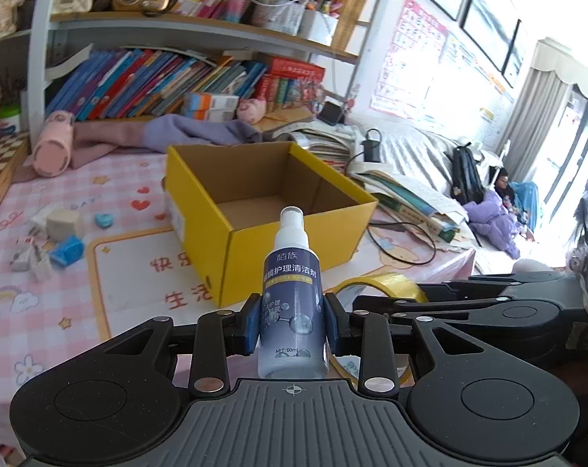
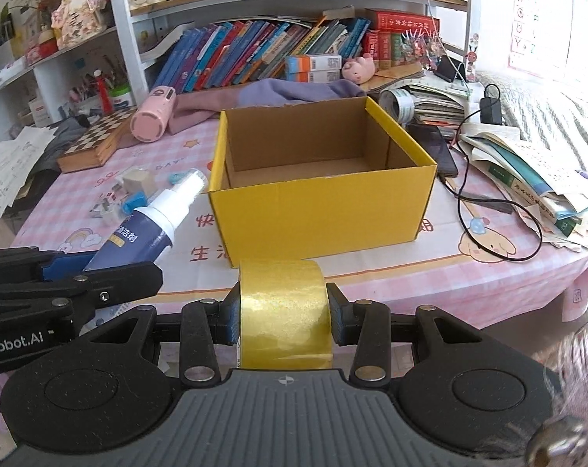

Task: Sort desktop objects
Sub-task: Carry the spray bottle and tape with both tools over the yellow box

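Observation:
My left gripper is shut on a dark blue spray bottle with a white cap, held above the pink tablecloth in front of the open yellow cardboard box. My right gripper is shut on a roll of yellow tape, just in front of the box. The box looks empty inside. In the right wrist view the left gripper and its bottle are at the left. The tape shows at the right in the left wrist view.
Small erasers and blue clips lie left of the box. A chessboard and a pink tumbler are behind them. A phone, cables and stacked books lie right of the box. Bookshelves stand behind.

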### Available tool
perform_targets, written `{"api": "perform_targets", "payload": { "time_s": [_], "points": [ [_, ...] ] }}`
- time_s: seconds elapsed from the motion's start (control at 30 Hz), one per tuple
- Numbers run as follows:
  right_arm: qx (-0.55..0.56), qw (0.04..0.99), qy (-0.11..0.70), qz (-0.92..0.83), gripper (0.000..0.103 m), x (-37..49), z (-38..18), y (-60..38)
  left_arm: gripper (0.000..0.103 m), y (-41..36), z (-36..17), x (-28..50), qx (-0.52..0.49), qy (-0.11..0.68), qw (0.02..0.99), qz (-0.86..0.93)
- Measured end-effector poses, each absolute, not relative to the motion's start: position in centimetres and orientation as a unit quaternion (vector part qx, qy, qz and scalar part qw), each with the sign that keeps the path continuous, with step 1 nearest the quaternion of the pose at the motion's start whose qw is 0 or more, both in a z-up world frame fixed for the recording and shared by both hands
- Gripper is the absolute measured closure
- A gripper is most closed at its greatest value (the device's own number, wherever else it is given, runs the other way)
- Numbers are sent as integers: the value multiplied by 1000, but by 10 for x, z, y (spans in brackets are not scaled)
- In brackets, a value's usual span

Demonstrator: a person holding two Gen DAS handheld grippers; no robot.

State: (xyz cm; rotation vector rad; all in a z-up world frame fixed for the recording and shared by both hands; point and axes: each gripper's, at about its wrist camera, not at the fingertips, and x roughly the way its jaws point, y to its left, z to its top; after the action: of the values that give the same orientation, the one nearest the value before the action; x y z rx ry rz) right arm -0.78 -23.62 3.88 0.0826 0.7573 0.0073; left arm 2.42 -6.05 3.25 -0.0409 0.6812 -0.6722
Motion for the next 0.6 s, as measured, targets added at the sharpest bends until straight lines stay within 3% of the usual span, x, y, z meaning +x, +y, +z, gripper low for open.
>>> {"api": "perform_targets", "payload": {
  "time_s": [0.6],
  "points": [
    [43,937,346,-25,64,2,52,-251,72,-74,47,34,-20,291,888,-355]
  ]
}}
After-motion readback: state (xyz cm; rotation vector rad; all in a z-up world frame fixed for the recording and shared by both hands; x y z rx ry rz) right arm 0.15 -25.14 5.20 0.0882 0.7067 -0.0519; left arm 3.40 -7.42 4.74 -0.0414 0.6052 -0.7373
